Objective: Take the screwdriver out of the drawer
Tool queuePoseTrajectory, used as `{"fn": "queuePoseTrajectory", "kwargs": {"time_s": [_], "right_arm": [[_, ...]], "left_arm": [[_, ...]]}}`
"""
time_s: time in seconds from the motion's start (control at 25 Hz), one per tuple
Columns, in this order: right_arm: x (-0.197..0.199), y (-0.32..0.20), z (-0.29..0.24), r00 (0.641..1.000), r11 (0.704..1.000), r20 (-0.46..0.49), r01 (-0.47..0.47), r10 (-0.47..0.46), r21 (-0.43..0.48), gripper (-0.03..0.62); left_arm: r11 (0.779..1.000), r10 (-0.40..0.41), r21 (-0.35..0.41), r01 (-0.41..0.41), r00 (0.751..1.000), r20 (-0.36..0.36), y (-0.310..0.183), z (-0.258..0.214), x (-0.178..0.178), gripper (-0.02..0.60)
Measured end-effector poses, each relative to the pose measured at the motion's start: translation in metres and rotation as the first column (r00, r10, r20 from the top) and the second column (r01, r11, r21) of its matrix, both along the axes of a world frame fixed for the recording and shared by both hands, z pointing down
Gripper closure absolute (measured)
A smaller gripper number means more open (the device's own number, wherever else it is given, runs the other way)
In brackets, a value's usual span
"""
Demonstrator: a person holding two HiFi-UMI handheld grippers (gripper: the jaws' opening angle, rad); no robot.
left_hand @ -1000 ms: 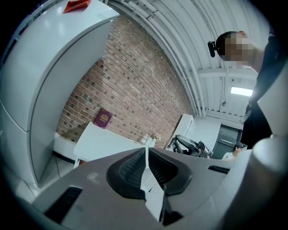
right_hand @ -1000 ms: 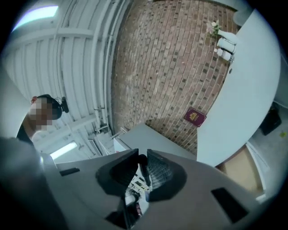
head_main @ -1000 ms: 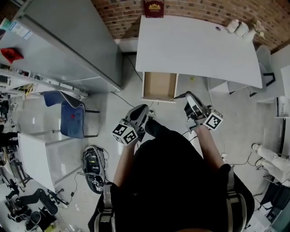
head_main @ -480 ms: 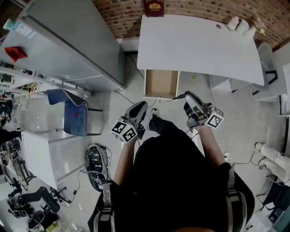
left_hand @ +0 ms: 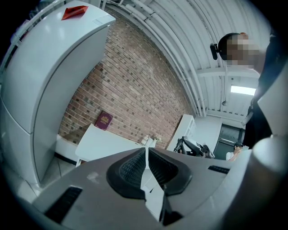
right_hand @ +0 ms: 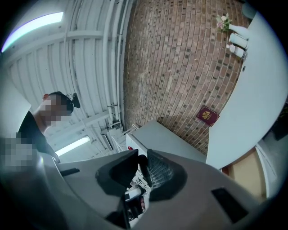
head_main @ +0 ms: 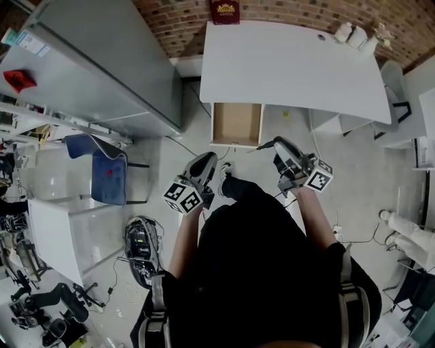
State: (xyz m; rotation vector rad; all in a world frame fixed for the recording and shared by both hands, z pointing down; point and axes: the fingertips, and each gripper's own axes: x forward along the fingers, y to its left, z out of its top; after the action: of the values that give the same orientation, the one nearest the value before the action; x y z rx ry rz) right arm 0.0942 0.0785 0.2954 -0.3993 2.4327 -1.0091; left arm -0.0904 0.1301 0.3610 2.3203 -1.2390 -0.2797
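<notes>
Right gripper [head_main: 279, 145] had edged back from the drawer [head_main: 236, 124], clamped on the probably light, rigid screwdriver [head_main: 264, 145], best gripped by its handle; left gripper [head_main: 209, 160] sat closed, empty.

Place: a robotics lab or workshop, as I see it.
Walls: bare brick wall [head_main: 299, 10] behind my white bench [head_main: 292, 68].
Floor: black robot arm [head_main: 47, 302], cabled electronics [head_main: 141, 248].
Ceiling: ribbed metal, 1 strip light [right_hand: 31, 24].

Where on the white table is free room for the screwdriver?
Nearly the whole table is bare, between the maroon book at its back edge and the white objects in the far right corner. Only that corner is crowded.
</notes>
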Motion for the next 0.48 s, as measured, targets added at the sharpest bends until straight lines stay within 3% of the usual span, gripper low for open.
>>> {"fn": "queuePoseTrajectory", "kwargs": {"time_s": [0.48], "right_arm": [[0.017, -0.004, 0.004, 0.999, 0.999, 0.006, -0.049, 0.049, -0.004, 0.477]], "left_arm": [[1.000, 0.026, -0.001, -0.026, 1.000, 0.008, 0.001, -0.001, 0.007, 0.554]]}}
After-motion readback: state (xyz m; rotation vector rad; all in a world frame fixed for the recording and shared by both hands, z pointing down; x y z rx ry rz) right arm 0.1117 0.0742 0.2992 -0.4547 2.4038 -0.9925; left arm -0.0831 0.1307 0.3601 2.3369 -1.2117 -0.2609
